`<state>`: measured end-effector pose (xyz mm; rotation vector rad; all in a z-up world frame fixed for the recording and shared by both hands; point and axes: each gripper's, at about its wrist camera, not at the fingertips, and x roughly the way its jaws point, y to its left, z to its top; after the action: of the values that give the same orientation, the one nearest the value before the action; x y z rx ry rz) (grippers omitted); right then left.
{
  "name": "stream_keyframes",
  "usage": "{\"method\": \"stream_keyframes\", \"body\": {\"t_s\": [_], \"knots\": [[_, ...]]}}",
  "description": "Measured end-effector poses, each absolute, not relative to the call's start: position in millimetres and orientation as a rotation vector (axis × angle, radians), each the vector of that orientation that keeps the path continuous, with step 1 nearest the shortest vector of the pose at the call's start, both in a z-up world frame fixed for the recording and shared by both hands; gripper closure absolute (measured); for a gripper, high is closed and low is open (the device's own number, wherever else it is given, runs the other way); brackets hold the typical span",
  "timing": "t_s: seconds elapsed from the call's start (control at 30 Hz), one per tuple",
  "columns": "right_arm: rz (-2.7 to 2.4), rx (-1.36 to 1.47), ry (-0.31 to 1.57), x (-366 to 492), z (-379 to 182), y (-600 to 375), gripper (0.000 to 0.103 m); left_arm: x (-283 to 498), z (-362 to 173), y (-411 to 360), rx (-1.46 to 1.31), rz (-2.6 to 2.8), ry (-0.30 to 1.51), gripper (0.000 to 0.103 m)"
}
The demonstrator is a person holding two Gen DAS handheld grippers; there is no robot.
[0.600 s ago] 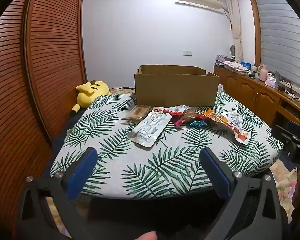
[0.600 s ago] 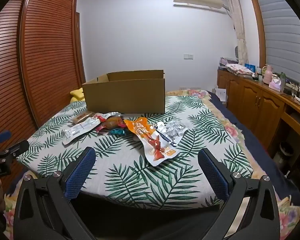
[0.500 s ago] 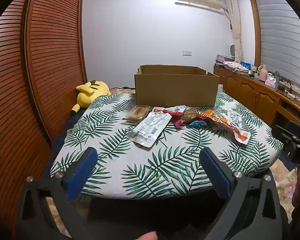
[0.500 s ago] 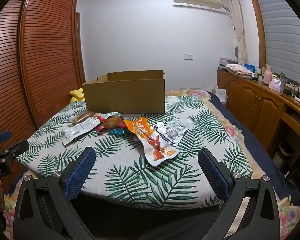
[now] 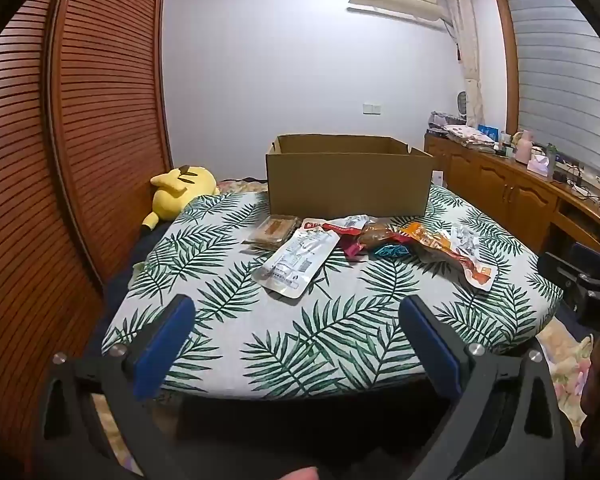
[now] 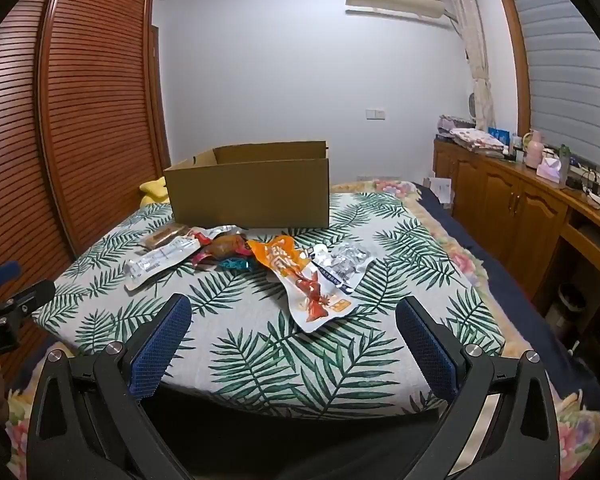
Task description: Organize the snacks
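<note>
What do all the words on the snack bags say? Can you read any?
None can be read for sure.
Orange bag: big pale characters, too blurred.
Silver pouch: small print, too small.
Red-edged wrapper: white letters, too blurred.
Clear pack: dark print, too small.
Box: no print on the sides shown.

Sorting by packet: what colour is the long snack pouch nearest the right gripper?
Orange, white toward its near end: snack pouch, clearest in the right wrist view.
</note>
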<state>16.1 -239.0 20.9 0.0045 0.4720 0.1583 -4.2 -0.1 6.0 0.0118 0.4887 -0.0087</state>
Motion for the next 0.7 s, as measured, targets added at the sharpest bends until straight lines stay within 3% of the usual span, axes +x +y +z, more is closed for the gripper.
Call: {"method": "stream_keyframes", "body": {"t_s": [0.7], "knots": [[0.157,0.007,0.472,16.7,22.0,-238.3,0.000,-4.1,10.8,-2.4,0.021,-0.017,0.472,0.000]]}}
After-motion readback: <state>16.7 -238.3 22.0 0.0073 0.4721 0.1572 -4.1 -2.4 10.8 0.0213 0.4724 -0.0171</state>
